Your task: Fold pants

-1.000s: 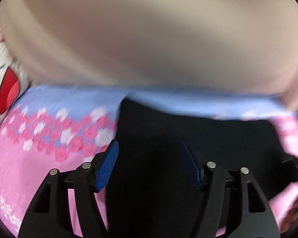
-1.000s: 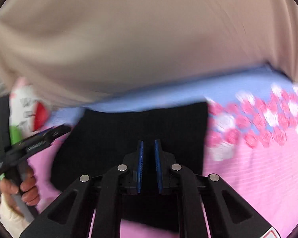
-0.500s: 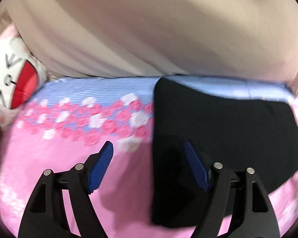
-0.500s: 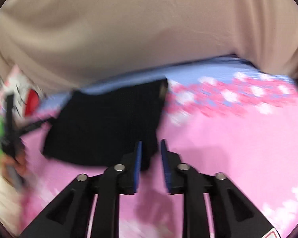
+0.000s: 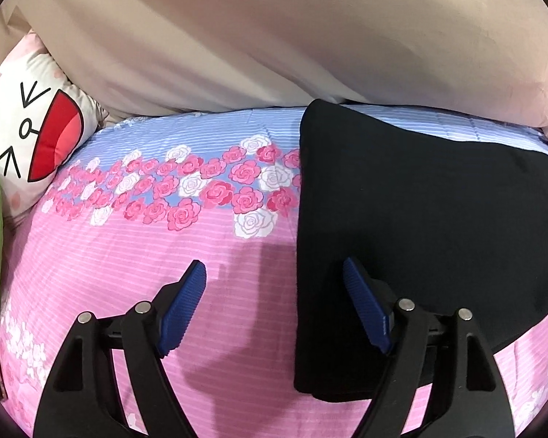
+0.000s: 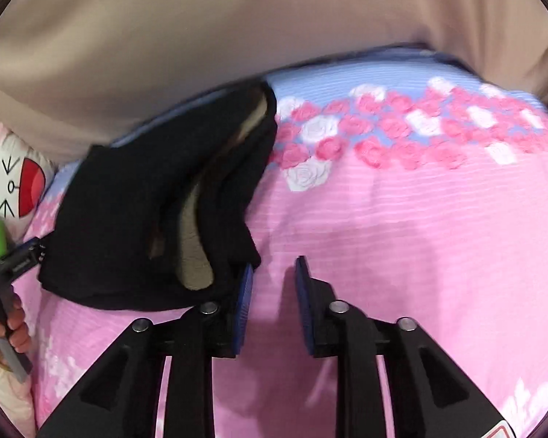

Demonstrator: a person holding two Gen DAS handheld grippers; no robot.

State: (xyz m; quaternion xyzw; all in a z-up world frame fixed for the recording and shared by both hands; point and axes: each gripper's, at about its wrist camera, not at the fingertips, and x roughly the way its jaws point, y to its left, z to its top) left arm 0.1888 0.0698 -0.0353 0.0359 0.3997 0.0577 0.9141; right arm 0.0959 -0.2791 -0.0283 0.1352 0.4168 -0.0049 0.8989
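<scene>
Pink striped bedding (image 5: 102, 273) with a band of printed roses covers the mattress, and a beige curtain (image 5: 274, 36) hangs behind it.

The left gripper (image 5: 274, 301) has its blue pads well apart and its jaws are opening; nothing is between them but bare sheet, with the right-hand pad hanging over the near edge of the black pants (image 5: 420, 219). The right gripper (image 6: 272, 301) has a narrow gap between its pads and its jaws are closing on nothing; the left pad sits just beside the bundle's near right corner, though contact cannot be judged.

In the right wrist view the person's hand (image 6: 12, 332) holding the other gripper shows at the far left, beside a cartoon-face pillow (image 6: 14, 182).

The pants lie on the bed as a compact dark rectangle, reaching from the blue strip by the curtain toward the near side. From the left the top is smooth and flat. From the right the open side shows stacked layers gaping, with a pale lining (image 6: 193, 248) peeking out.

The risk, as I judge it, is at that gaping side: a pad catching a loose layer as it moves would drag the stack open. The soft, yielding mattress could also let the bundle slump and spread.
</scene>
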